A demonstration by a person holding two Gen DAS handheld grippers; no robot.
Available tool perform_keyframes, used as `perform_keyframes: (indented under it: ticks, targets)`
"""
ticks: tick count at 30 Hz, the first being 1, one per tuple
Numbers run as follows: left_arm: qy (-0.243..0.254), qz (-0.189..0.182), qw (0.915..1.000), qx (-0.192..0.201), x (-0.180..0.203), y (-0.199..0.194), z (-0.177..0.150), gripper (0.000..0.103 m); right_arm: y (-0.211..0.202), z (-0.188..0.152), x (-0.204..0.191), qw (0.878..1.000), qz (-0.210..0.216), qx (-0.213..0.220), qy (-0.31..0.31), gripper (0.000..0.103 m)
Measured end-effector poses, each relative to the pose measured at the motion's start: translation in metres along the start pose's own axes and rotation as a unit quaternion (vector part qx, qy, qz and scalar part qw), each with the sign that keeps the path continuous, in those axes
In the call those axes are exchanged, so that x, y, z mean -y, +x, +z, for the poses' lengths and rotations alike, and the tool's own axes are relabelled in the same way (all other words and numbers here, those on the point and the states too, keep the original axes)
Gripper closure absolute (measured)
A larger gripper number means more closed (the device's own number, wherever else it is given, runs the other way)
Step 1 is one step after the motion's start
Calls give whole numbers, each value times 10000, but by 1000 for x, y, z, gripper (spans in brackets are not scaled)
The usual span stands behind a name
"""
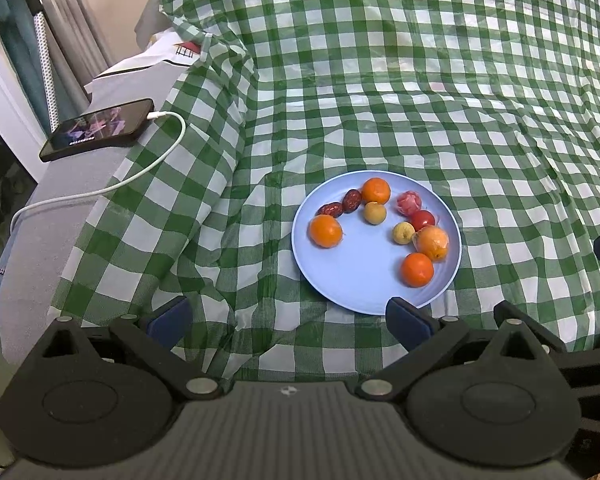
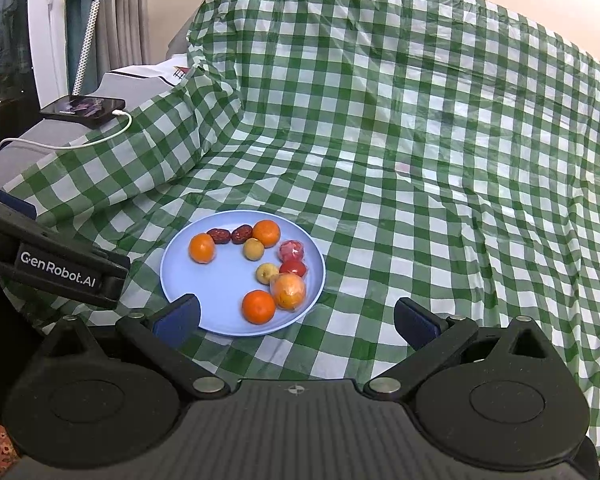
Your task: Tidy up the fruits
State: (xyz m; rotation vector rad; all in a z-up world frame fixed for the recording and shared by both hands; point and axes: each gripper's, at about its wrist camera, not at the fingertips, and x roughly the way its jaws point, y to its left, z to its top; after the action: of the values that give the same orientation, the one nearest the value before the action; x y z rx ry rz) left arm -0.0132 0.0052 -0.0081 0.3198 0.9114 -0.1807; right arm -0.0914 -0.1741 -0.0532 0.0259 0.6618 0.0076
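All the small fruits, orange, red, yellow and brown, lie together on the round pale-blue plastic plate (image 1: 364,288) on the green-checked cloth (image 1: 420,100). Left gripper (image 1: 288,320) and right gripper (image 2: 296,320) hover with fingers spread wide, empty. Gathered already, or awaiting sorting.
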Motion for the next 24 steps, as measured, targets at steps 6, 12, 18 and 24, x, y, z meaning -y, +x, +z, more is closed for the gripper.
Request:
perform_keyframes:
  ticks: [6,12,18,24]
  targets:
    - [29,-1,10000,-14,-1,1,0,0,1,0,-1,10000,1,-1,-12,1]
    - [33,-2,10000,-16,0,1,0,0,0,0,-1,10000,1,-7,-12,1]
    - [59,5,10000,-25,-1,1,-1,0,0,-1,-2,10000,-6,-12,-5,1]
    - [82,3,9999,-117,-2,4,-1,0,0,-1,-2,10000,-1,-15,-7,1]
